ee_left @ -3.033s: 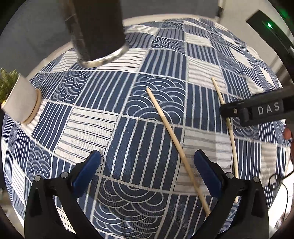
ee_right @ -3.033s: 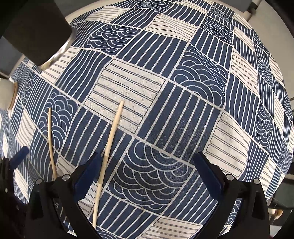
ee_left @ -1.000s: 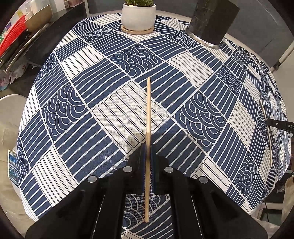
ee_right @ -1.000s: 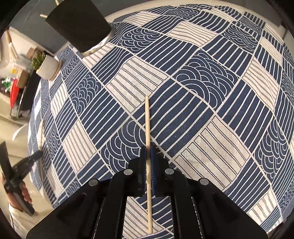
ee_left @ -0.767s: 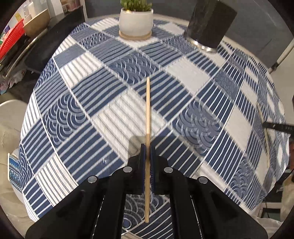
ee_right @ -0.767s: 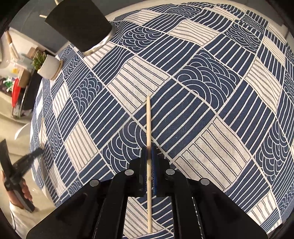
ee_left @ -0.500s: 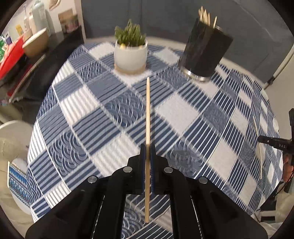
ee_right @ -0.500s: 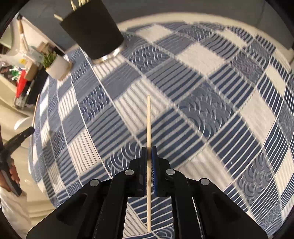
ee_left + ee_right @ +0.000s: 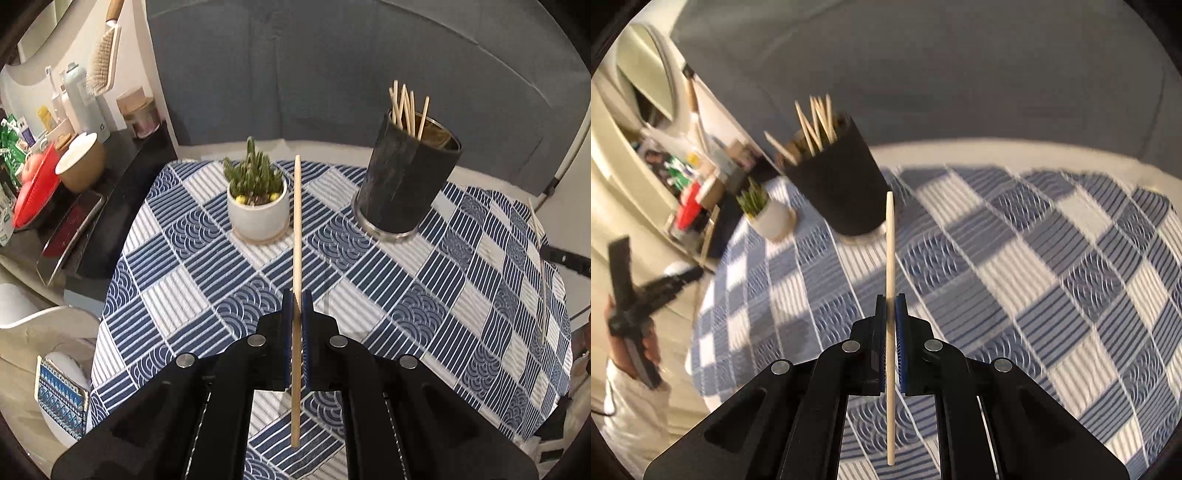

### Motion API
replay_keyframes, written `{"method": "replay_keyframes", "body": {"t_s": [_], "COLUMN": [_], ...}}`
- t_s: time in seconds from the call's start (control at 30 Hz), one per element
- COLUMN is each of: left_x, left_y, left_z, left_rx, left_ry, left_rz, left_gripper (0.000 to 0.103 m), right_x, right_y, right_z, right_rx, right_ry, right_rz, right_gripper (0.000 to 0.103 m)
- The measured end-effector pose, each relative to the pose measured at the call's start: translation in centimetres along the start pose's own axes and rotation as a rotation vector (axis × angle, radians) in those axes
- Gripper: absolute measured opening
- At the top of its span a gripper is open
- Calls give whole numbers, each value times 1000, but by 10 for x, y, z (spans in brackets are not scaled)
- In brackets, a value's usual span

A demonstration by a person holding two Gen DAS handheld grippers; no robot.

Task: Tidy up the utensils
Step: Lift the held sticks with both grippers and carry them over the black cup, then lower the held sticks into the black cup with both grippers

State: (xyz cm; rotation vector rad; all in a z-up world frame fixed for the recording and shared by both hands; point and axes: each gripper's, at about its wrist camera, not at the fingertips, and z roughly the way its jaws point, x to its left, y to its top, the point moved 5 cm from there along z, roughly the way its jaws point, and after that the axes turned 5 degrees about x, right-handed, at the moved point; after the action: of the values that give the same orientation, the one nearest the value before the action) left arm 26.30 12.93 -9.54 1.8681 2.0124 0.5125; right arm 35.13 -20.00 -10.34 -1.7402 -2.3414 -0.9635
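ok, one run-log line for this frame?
left gripper: shut on wooden chopstick | right gripper: shut on second wooden chopstick | black cylindrical holder: upright, sticks inside

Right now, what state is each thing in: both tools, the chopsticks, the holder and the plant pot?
Left tool: shut on a chopstick, lifted clear of the tablecloth.
Right tool: shut on another chopstick, also lifted.
Holder: upright on the tablecloth, several chopsticks standing in it.
Plant pot: upright on its coaster.
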Motion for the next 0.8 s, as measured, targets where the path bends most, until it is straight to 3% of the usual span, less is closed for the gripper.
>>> {"method": "replay_keyframes", "body": {"t_s": [0.1,0.37,0.47,0.63,0.8], "left_x": [-10,-45,-58,-83,-100], "left_y": [15,61,78,104,128], "left_z": [-4,-13,-16,-41,-48], "left_rx": [-11,-78,-109,-252,-313], "left_ry": [24,-10,-66,-156,-245], "left_rz": [20,80,82,84,86], "left_gripper": [5,5,5,5,5], "right_x": [4,18,27,44,57], "right_y": [24,77,94,124,150], "right_z": [-13,-35,-42,-52,-58], "right_rx": [-74,-209,-253,-334,-402], "right_ry": [31,80,112,184,271], "right_rz": [-25,-110,-139,-193,-230], "right_gripper": [5,5,5,5,5]}}
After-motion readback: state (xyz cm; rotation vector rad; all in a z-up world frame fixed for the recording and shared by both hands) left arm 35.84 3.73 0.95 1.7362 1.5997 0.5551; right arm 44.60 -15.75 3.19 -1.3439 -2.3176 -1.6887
